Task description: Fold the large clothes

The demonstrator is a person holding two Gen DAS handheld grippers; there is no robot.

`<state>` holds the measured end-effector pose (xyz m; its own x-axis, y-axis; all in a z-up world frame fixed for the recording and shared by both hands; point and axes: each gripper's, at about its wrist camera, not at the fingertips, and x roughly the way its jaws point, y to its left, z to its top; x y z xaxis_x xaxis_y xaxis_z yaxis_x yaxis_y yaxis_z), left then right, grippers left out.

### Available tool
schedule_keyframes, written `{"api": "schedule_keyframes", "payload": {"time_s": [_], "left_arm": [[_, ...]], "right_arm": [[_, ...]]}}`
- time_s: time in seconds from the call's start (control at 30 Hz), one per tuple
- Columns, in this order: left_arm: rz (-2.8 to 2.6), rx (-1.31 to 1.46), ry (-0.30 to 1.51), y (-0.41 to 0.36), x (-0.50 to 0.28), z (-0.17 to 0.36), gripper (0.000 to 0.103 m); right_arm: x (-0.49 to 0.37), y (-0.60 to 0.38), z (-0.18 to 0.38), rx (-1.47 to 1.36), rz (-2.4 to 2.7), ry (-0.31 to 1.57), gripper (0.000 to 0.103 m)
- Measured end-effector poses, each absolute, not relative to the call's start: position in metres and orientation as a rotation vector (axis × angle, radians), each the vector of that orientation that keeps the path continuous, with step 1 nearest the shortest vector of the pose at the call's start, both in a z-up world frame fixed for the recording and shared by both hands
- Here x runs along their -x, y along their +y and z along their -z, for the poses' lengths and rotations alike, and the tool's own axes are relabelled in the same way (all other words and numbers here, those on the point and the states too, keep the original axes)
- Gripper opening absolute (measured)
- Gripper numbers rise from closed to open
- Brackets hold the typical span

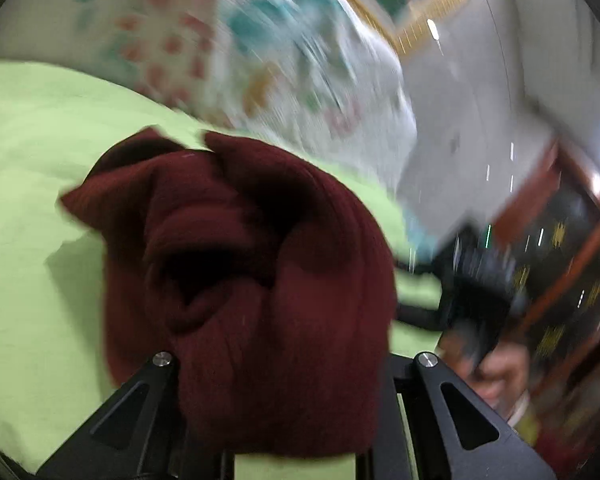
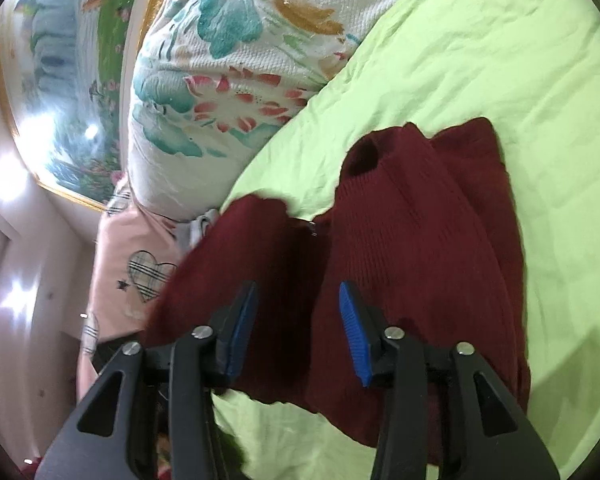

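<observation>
1. Clamping a bunched sweater [image 1: 252, 280], the left hand-held gripper [image 1: 284, 364] lifts it over the sheet [image 1: 28, 160].
2. The right hand-held gripper [image 2: 298, 332] hovers wide apart over the sweater [image 2: 420, 240] on the bed.
3. A floral quilt [image 2: 220, 60] lies beyond.

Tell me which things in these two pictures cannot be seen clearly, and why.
- Left gripper fingertips: left wrist view, buried under the bunched maroon garment.
- Room at right: left wrist view, motion blur.
- Garment's type and near hem: right wrist view, hidden behind the open right gripper.
</observation>
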<state>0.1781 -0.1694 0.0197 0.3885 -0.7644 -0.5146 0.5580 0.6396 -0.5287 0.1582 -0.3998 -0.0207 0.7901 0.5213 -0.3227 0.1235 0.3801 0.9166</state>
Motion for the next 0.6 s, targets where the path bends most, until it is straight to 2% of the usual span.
{"api": "schedule_keyframes", "payload": {"time_s": [0.07,0.2,0.27,0.43,0.6], "left_arm": [[0.848,0.152,0.815,-0.201,-0.168,-0.007,0.013],[0.814,0.077,0.803,-0.219,-0.154,0.007,0.014],[0.809,0.067,0.798,-0.217,-0.152,0.008,0.014],[0.808,0.052,0.786,-0.213,-0.147,0.007,0.014],[0.799,-0.081,0.74,-0.226,-0.129,0.003,0.015]], "right_arm": [[-0.163,-0.402,0.021,-1.158,-0.282,0.67,0.063],[-0.175,-0.397,0.018,-1.067,-0.285,0.748,0.071],[-0.182,-0.391,0.017,-1.041,-0.314,0.78,0.08],[-0.204,-0.374,0.02,-0.978,-0.341,0.886,0.08],[-0.232,-0.364,0.015,-0.893,-0.314,0.958,0.08]]}}
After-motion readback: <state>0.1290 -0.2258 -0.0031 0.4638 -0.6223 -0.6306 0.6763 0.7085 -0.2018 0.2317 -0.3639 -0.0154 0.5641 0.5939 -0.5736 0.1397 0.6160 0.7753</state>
